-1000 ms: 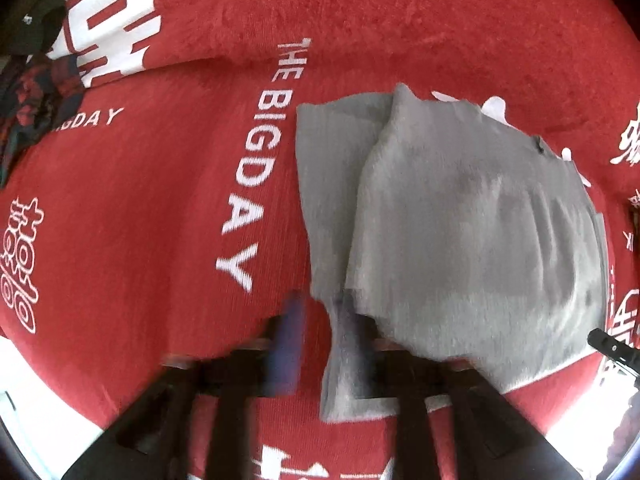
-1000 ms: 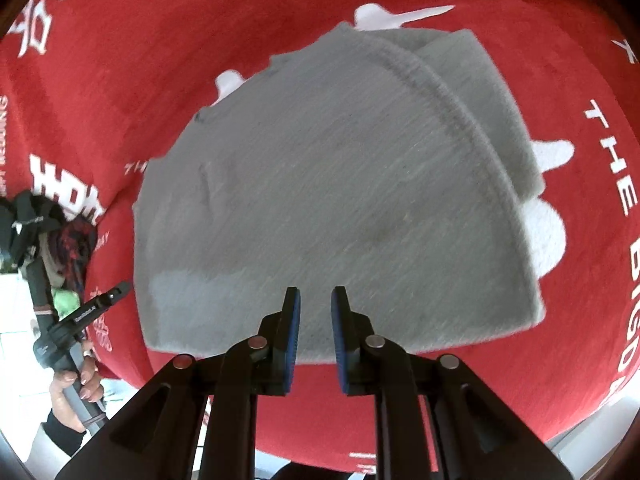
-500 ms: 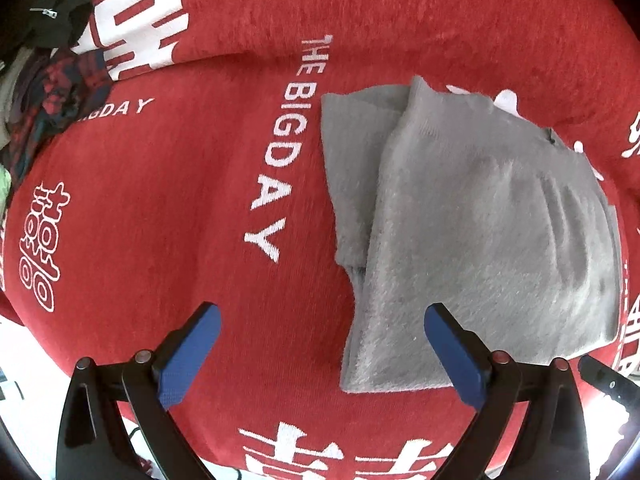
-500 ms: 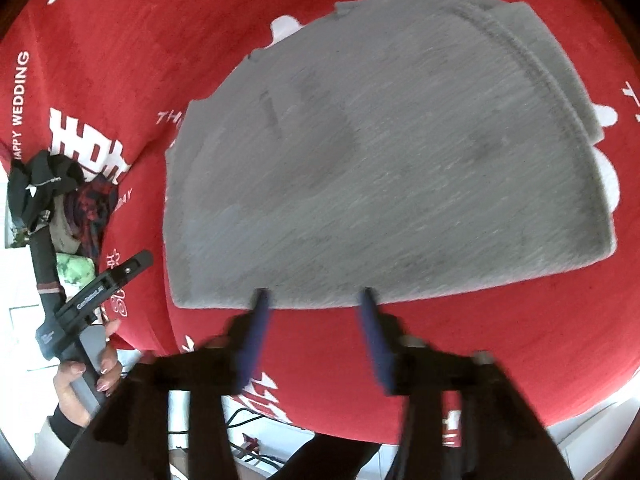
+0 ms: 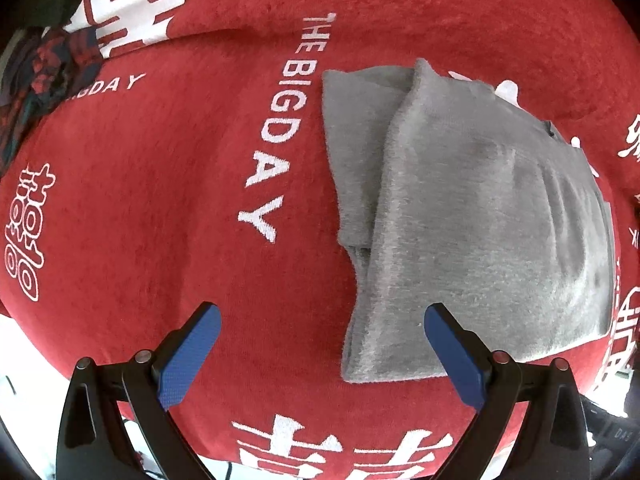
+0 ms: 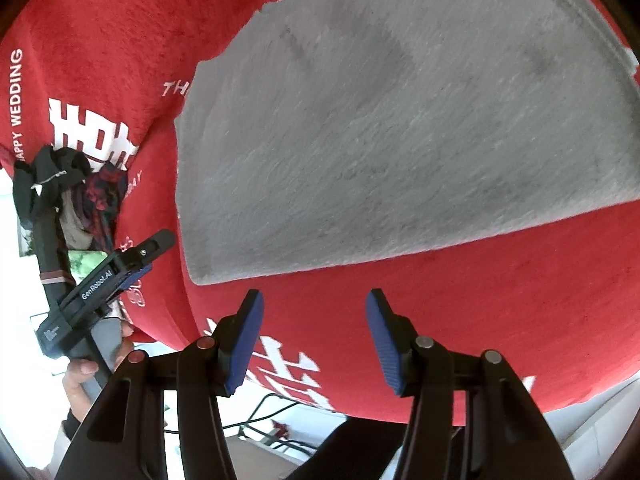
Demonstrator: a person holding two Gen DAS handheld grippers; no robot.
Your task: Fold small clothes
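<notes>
Now the left gripper (image 5: 318,344) stands wide apart, empty, its right pad over the grey garment (image 5: 472,216)'s near corner. Just off the garment's near edge, the right gripper (image 6: 314,332) gapes halfway, holding nothing.

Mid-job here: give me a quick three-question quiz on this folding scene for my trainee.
1. True or false: the left hand-held gripper is clamped on the grey garment.
2. What lies under the garment? A) red printed cloth B) bare wood C) blue mat
3. What sits at the cloth's far corner in the left wrist view?

Key:
1. False; its jaws stand wide, nothing between the pads.
2. A.
3. A pile of dark clothes.
</notes>
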